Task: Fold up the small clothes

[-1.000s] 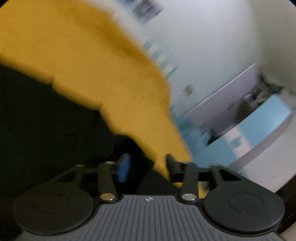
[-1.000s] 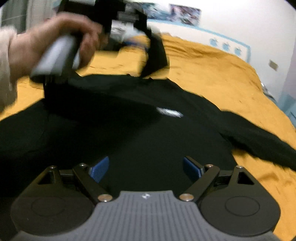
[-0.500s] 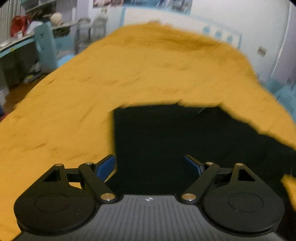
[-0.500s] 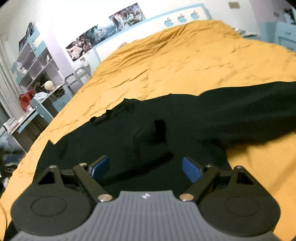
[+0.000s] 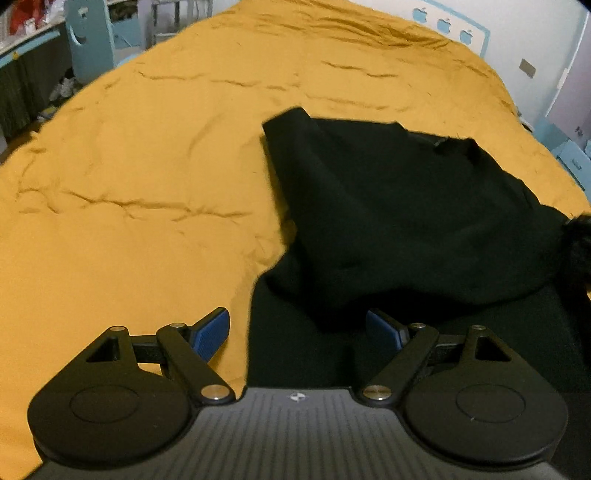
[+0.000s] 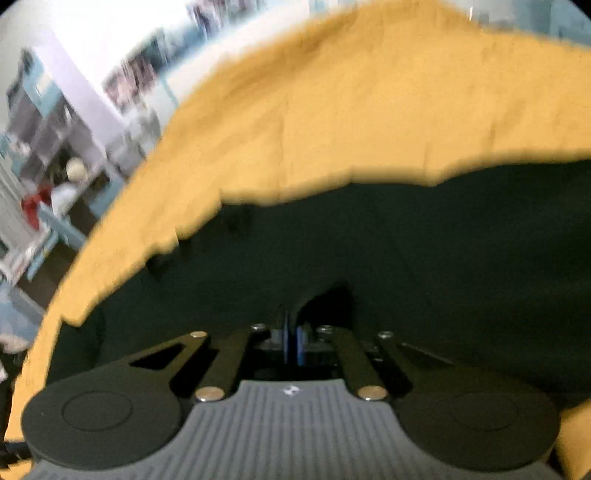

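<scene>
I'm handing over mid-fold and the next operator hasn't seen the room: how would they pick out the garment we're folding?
Look at the wide bed covered in a mustard-yellow bedspread. Lying on it, toward the right in the left wrist view, is the black top, with one side already folded over onto its body. It is the only dark thing on the otherwise plain yellow cloth.

Mustard bedspread (image 5: 147,184), white wall (image 5: 535,22), blue furniture (image 5: 88,40)

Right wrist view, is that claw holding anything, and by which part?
The right claw is shut over the black fabric garment on the orange bedspread; whether cloth is pinched cannot be told from the blurred frame.
</scene>
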### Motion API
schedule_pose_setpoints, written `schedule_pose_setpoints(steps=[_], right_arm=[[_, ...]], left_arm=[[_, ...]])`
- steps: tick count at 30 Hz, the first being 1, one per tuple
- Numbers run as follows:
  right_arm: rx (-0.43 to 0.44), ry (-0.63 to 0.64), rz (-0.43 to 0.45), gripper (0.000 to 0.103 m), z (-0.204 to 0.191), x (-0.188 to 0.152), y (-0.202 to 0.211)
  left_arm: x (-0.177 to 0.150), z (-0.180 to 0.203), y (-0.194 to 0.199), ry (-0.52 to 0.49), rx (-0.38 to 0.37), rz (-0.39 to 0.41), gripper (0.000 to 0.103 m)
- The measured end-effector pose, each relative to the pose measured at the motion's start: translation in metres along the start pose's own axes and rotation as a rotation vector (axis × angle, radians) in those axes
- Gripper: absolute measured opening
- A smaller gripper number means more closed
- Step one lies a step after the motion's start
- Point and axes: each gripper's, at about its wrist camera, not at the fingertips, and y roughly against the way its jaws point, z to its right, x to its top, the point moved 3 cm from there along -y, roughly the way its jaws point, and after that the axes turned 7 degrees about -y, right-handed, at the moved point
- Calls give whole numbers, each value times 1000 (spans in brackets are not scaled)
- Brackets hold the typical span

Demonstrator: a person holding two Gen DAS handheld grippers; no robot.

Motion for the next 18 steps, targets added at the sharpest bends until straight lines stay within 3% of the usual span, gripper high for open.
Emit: schedule_pose_setpoints(steps=[2, 5, 10, 15, 16, 17, 18], right_arm=[[21, -13, 70, 0, 2, 12, 24], [-64, -23, 154, 0, 19, 25, 43], [-148, -43, 49, 0, 55, 20, 19], [-186, -57, 97, 0, 58, 14, 22], [-198, -55, 100, 3, 60, 11, 24], [-220, -46, 92, 19, 63, 10, 20], [-242, -25, 82, 26, 62, 10, 19]], left_arm=[[-4, 0, -7, -10, 2, -7, 97], [-17, 0, -8, -23, 27, -34, 97], [-20, 7, -10, -55, 67, -37, 97], [-8, 6, 16, 13, 10, 112, 97], [-4, 6, 20, 37, -25, 154, 97], [0, 5, 22, 59, -58, 183, 97], [4, 5, 20, 86, -84, 199, 97]])
